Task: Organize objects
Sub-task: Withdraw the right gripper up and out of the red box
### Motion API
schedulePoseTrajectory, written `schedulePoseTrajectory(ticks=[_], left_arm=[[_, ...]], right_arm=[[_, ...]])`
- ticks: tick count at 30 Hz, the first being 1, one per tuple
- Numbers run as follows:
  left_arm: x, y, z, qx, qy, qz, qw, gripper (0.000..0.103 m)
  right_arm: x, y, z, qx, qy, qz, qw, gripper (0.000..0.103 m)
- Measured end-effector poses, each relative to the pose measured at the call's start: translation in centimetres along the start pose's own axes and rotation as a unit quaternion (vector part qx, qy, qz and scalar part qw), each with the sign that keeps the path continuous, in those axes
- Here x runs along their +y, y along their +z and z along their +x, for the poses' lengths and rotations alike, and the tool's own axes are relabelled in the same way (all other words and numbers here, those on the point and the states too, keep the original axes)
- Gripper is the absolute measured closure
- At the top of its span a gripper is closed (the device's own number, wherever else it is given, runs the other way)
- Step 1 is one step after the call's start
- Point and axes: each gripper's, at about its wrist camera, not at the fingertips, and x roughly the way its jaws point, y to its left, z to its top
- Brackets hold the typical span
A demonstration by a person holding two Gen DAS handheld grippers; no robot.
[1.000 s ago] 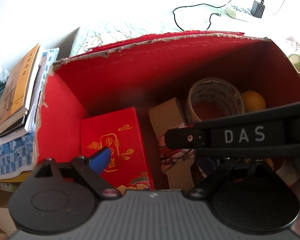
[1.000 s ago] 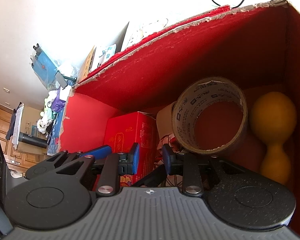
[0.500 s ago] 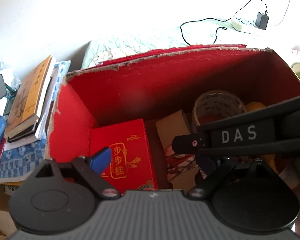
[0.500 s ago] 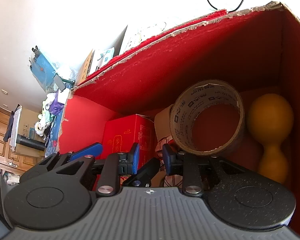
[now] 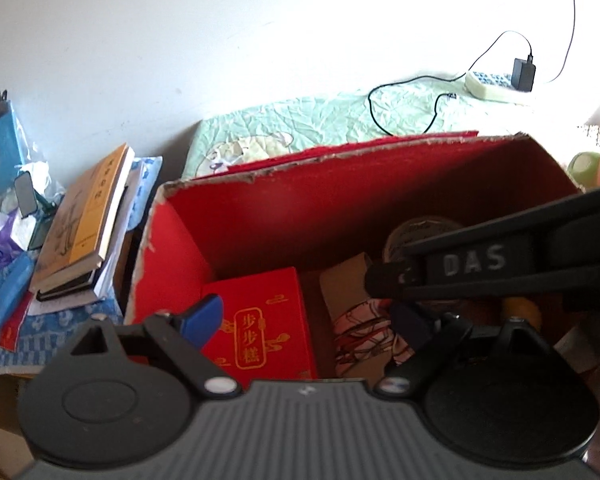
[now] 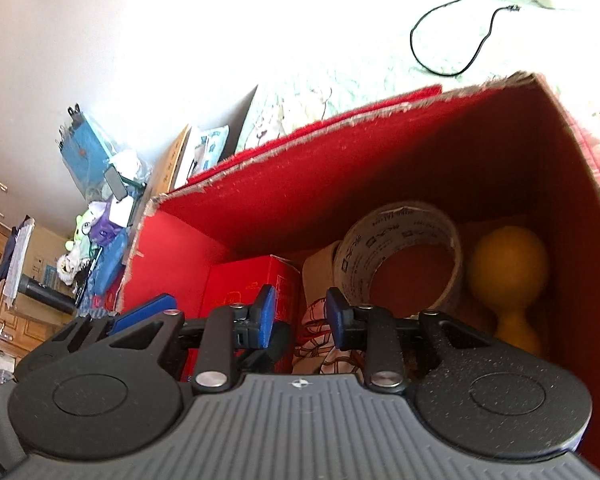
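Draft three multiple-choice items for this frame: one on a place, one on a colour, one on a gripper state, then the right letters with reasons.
1. Where does the tape roll stand?
A. on the stack of books
B. inside the red box, beside the yellow dumbbell-shaped object
C. on the green bedspread

2. What colour is the small gift box with gold characters?
A. red
B. blue
C. white

3. How does the right gripper stand?
A. clamped on the tape roll
B. clamped on the gift box
C. jaws apart, gripping nothing

Key: B, the roll leans in the box just left of the yellow object. A, its lid is red with gold print. C, the blue pads show a gap between them, with only the patterned pouch lying beyond.
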Motion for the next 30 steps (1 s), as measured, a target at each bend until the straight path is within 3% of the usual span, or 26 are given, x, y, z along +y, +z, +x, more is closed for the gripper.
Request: schedulePoseTrajectory(ticks=[4, 8, 18, 23, 30], left_arm=[[0.3, -0.1, -1.7, -0.015, -0.007, -0.006, 0.9998, 0.011], [1.1, -0.1, -3.2, -0.03, -0.021, -0.027, 0.999, 0.004], [1.5, -0.8, -7.1, -0.047, -0.041, -0.054, 0.9966, 0.003], [0.9, -1.6, -9.5, -0.072, -0.062, -0.048, 0.9944, 0.0], [0.1, -2.9, -10.9, -0.068, -0.05, -0.043, 0.9955, 0.0]], right_arm=[[0.5, -0.6, -1.7, -0.028, -0.013, -0.012, 0.999, 0.067], [1.1, -1.3, -3.6, -0.058, -0.03, -0.022, 0.998, 0.065], [2.8, -3.6, -8.1, -0.143, -0.077, -0.054, 0.985, 0.053], [3.0, -4.8, -10.1, -0.172, -0.089, -0.055, 0.98, 0.046], [3.3, -6.8, -11.4, -0.186, -0.108, -0.057, 0.975, 0.044]])
